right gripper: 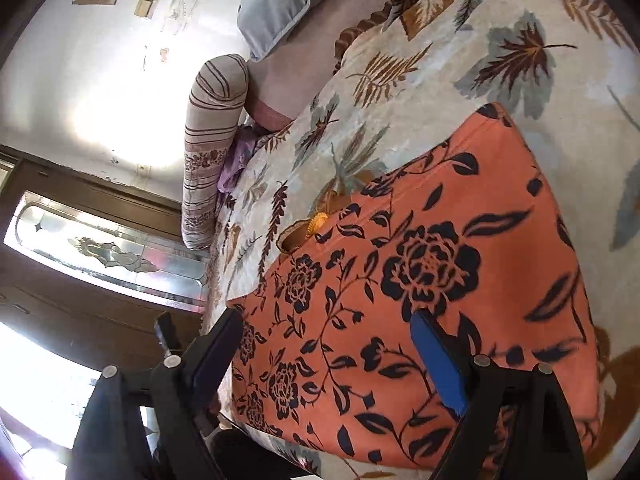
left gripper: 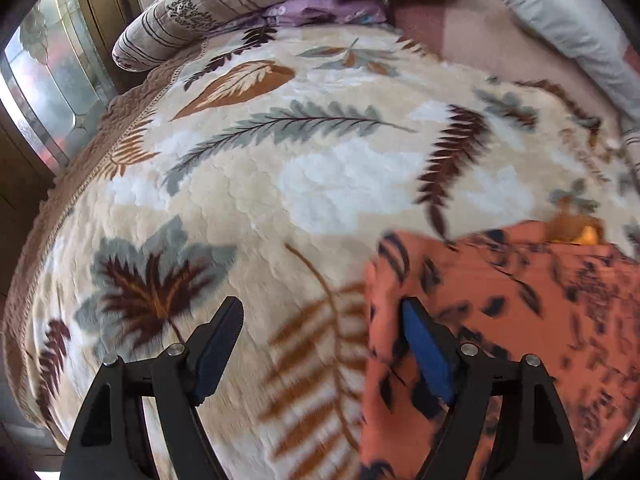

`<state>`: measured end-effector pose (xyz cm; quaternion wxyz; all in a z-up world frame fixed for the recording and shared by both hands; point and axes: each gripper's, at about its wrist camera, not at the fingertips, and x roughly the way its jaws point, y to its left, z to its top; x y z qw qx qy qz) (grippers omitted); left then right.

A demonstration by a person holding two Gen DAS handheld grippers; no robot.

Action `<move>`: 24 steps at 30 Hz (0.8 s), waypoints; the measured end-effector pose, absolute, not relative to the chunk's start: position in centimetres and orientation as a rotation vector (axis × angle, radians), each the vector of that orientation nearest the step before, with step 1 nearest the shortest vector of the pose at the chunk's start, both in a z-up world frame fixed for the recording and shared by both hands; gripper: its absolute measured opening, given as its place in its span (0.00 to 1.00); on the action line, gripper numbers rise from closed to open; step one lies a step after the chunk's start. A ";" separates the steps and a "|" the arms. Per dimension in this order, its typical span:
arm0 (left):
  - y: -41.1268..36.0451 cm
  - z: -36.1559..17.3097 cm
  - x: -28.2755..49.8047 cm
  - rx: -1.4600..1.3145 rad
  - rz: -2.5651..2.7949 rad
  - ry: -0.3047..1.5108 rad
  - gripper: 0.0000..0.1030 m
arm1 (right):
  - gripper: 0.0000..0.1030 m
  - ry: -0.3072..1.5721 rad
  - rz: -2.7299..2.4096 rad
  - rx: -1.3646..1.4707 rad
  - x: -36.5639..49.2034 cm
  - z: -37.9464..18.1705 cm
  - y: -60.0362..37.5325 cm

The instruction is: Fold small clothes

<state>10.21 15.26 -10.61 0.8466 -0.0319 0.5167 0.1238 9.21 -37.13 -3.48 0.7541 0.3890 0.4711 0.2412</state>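
Orange floral garment (right gripper: 420,280) lies flat on the bed's leaf-print blanket (left gripper: 280,168), directly ahead of the wide-open, empty right claw (right gripper: 328,356); left claw (left gripper: 320,348), equally open and empty, straddles its edge

Garment (right gripper: 420,280) lies flat on blanket (left gripper: 280,184); bolster (left gripper: 224,4) beyond, at blanket's far edge

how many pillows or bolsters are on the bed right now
2 for certain. A striped bolster lies along the far edge of the bed, over a purple cloth. A pale grey-blue pillow sits at the head end beside it. More may be hidden out of view.
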 end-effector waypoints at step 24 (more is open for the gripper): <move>14.1 -5.2 -1.0 -0.215 0.202 0.912 0.83 | 0.85 0.884 0.504 0.914 -0.8 -3.1 -37.8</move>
